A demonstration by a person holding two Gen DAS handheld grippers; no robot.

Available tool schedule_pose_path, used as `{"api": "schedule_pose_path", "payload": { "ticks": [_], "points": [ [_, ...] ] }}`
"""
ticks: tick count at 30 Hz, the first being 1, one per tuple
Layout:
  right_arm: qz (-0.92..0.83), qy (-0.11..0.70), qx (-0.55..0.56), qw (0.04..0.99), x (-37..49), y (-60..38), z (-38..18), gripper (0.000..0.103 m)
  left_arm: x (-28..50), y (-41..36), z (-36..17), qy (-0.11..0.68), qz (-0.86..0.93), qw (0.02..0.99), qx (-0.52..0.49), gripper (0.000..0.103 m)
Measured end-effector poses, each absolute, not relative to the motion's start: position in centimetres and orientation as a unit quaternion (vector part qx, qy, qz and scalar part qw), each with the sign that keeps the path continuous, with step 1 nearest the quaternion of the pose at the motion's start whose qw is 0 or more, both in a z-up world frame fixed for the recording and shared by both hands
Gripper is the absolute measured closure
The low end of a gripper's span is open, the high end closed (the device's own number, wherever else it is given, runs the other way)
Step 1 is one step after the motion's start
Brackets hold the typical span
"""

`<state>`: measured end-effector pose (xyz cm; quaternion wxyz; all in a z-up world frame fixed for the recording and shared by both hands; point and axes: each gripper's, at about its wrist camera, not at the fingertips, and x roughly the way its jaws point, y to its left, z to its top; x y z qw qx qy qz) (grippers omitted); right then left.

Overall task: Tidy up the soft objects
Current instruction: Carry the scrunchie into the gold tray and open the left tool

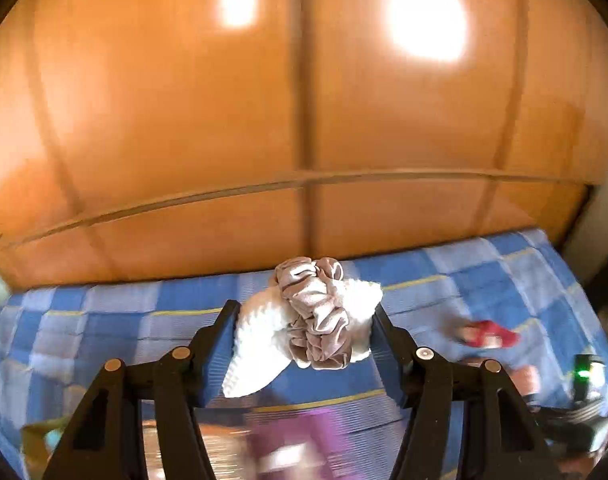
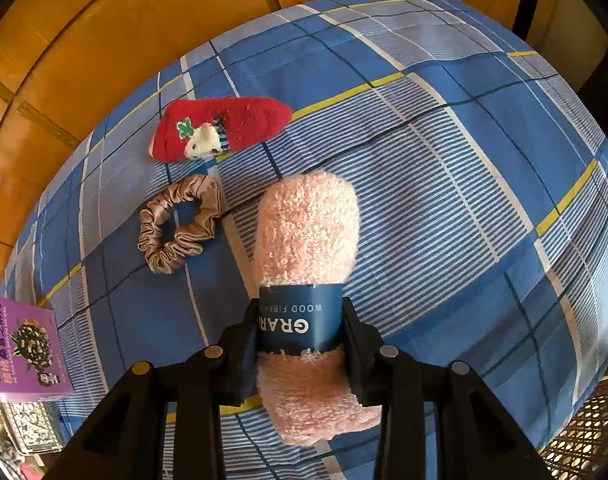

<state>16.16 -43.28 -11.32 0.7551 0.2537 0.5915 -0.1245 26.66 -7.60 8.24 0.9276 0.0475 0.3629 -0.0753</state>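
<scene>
Two hand-held grippers, each clamped on a soft bundle, above a blue plaid bed.

The left hand-held gripper [image 1: 306,334] pinches a white knitted cloth [image 1: 259,340] with a grey-beige satin scrunchie [image 1: 318,312] bunched against it, held clear of the bedspread [image 1: 103,320] in front of an orange wooden wardrobe [image 1: 223,120]. The right hand-held gripper [image 2: 301,330] points steeply down, its jaws closed on the dark blue paper band [image 2: 299,322] around a fluffy pink rolled towel [image 2: 308,232]. On the bedspread beside the towel lies a tan scrunchie [image 2: 179,224], with a red fuzzy sock [image 2: 219,126] just beyond it. A purple box [image 2: 21,348] sits at the bed's left edge.
</scene>
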Motion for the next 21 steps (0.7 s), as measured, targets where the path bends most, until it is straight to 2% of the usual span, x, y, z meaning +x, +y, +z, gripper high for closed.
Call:
{"api": "schedule_pose_path", "payload": {
  "ticks": [6,15,21],
  "points": [
    [-0.127,0.592,0.249,0.756,16.4,-43.0,-11.4,0.066,22.9,2.9,7.2,0.354,-0.013,0.934,0.039,0.040],
    [-0.130,0.593,0.240,0.758,16.8,-42.6,-11.4,0.066,12.8,16.9,3.7,0.364,0.048,0.929,-0.039,0.040],
    [-0.137,0.595,0.221,0.761,17.0,-41.8,-11.5,0.067,6.8,23.3,0.2,0.380,0.103,0.916,-0.079,0.039]
  ]
}}
